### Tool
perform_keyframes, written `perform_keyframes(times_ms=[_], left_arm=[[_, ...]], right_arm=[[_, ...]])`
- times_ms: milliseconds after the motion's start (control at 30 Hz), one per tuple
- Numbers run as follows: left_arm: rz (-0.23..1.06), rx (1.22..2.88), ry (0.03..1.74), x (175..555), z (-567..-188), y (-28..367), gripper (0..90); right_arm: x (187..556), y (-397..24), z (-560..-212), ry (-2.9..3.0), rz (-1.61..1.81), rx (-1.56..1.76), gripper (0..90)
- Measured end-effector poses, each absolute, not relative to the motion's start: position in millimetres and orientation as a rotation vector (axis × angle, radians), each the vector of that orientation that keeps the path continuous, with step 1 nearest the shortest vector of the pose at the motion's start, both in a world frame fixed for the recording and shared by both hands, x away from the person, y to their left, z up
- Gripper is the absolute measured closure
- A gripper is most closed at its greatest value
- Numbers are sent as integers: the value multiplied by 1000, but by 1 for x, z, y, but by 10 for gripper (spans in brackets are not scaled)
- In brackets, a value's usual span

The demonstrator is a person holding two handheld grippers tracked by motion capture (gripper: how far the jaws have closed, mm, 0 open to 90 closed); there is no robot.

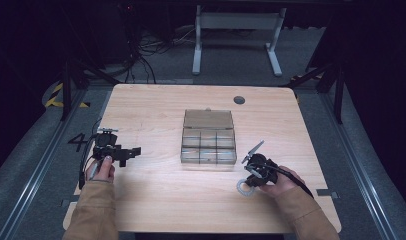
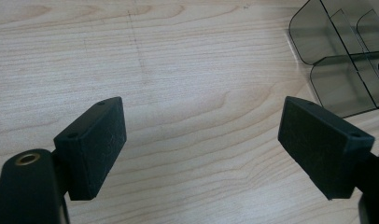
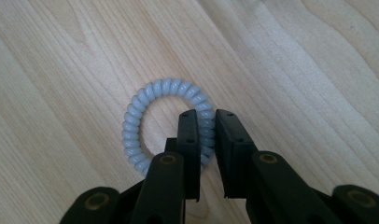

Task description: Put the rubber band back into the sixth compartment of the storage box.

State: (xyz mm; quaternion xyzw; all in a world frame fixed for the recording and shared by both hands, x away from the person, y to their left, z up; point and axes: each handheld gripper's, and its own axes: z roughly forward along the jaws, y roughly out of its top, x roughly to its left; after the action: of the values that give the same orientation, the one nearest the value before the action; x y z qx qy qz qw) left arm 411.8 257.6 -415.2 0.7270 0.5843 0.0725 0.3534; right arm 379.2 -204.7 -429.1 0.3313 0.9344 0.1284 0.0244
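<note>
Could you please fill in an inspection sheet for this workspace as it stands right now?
Surface: light wooden table with a round dark grommet near the far edge.
Job's things: pale blue spiral hair tie lying flat; clear compartment box at mid-table, lid open.
Clutter: nothing seen.
Grippers: right gripper with its jaws closed on one side of the hair tie's coil; left gripper open over bare wood, nothing between its jaws.
Cables: a black cable trails from the right gripper; cables lie on the floor beyond the table.
Surroundings: dark room, grey carpet, white desk frame behind.
</note>
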Motion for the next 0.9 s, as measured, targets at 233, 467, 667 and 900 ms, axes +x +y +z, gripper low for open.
perform_keyframes(times_ms=[233,467,667,900], left_arm=[[188,1881,1512,412,-415,257,159],[186,1876,1514,412,-415,258,159],[186,1875,1514,412,-415,258,159],[188,1879,1516,412,-415,258,159]], right_arm=[[379,-205,-429,2891,399,1024,816],[379,-206,-428,2891,406,1023,817],[379,-207,-425,2886,420,1018,817],[378,-208,-418,2870,441,1028,819]])
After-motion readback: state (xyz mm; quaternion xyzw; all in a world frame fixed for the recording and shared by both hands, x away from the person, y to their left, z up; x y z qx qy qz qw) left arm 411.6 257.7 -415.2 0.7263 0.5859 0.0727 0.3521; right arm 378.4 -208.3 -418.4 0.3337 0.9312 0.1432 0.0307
